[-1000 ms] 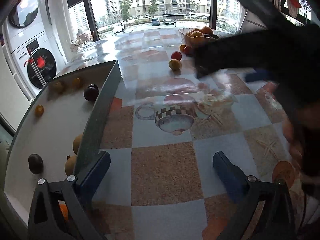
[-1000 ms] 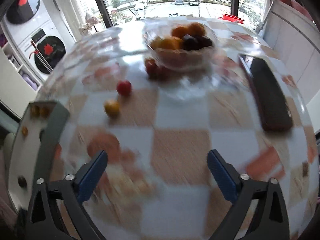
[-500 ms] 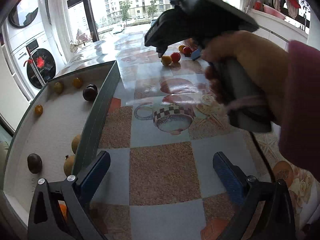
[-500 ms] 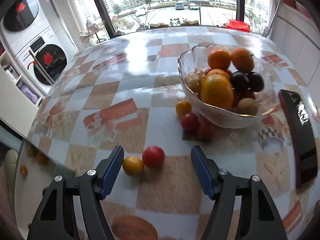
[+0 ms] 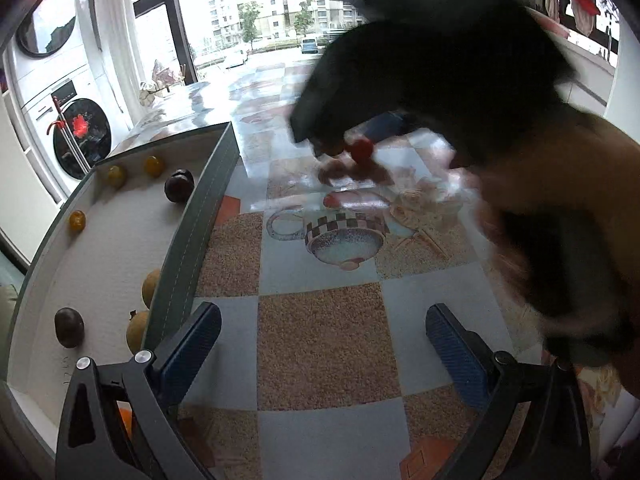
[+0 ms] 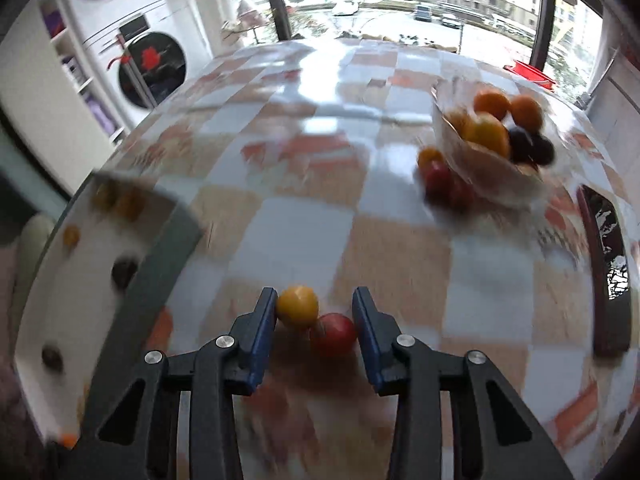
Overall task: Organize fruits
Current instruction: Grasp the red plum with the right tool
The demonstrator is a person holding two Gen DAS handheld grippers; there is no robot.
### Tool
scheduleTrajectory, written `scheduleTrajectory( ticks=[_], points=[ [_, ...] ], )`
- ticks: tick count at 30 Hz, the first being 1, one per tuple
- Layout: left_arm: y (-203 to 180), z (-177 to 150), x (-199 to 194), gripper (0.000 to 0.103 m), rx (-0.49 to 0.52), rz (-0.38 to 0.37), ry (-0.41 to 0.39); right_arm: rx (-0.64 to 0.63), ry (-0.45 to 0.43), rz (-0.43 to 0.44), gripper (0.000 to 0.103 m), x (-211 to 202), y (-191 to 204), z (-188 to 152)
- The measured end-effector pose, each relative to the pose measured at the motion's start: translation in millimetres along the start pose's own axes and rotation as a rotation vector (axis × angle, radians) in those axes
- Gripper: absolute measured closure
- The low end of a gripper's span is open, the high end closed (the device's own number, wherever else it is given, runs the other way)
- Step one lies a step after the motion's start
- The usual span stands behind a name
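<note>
Right tongs (image 6: 314,312) are sitting half-spread, bracketing two cherry tomatoes on the bench (image 6: 400,264): red tomato (image 6: 334,334) nearest, yellow tomato (image 6: 298,306) just beyond, touching the left pad. They're looking smooth, soft, roll-prone, so squeeze gently across the middle. Left tongs (image 5: 322,334) are hanging spread and empty beside the tray (image 5: 188,240); farther off, the glass fruit bowl (image 6: 484,176).

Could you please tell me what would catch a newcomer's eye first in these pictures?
Probably the right tool, its fingers straddling a yellow fruit and a red fruit on the checkered table. Next, the glass bowl heaped with fruit at far right, and the grey tray of scattered fruit at left.
</note>
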State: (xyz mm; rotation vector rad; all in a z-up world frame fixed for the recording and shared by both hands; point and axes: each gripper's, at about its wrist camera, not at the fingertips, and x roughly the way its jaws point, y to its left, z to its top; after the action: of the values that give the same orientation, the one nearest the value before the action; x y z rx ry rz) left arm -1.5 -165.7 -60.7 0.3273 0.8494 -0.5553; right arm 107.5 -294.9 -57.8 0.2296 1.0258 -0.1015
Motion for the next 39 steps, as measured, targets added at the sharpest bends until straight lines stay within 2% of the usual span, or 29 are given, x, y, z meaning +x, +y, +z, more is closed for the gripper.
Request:
scheduleTrajectory(
  ticks=[6, 12, 13, 14, 15, 22, 31, 39],
  points=[
    [-3, -3, 0, 0.000, 0.000, -0.005, 0.000, 0.006, 0.024, 0.000, 0.061, -34, -24, -52],
    [-4, -3, -3, 0.000, 0.004, -0.010, 0.001, 0.058, 0.004, -0.010, 0.058, -63, -46, -98],
    [-3, -3, -3, 0.000, 0.003, -0.010, 0.001, 0.060, 0.001, -0.007, 0.053, -65, -48, -101],
    [-4, -3, -3, 0.000, 0.003, -0.010, 0.001, 0.070, -0.004, 0.000, 0.036, -68, -51, -108],
    [-3, -3, -3, 0.000, 0.003, -0.010, 0.001, 0.079, -0.016, -0.003, 0.024, -70, -53, -114],
    [-3, -3, -3, 0.000, 0.003, -0.010, 0.001, 0.055, -0.066, -0.083, 0.024, -72, -51, -119],
    [-2, -3, -4, 0.000, 0.003, -0.010, 0.000, 0.177, -0.106, -0.098, 0.024, -72, -77, -112],
    [-3, -2, -4, 0.000, 0.001, -0.009, 0.010, 0.239, -0.111, -0.122, 0.024, -84, -108, -122]
  ],
)
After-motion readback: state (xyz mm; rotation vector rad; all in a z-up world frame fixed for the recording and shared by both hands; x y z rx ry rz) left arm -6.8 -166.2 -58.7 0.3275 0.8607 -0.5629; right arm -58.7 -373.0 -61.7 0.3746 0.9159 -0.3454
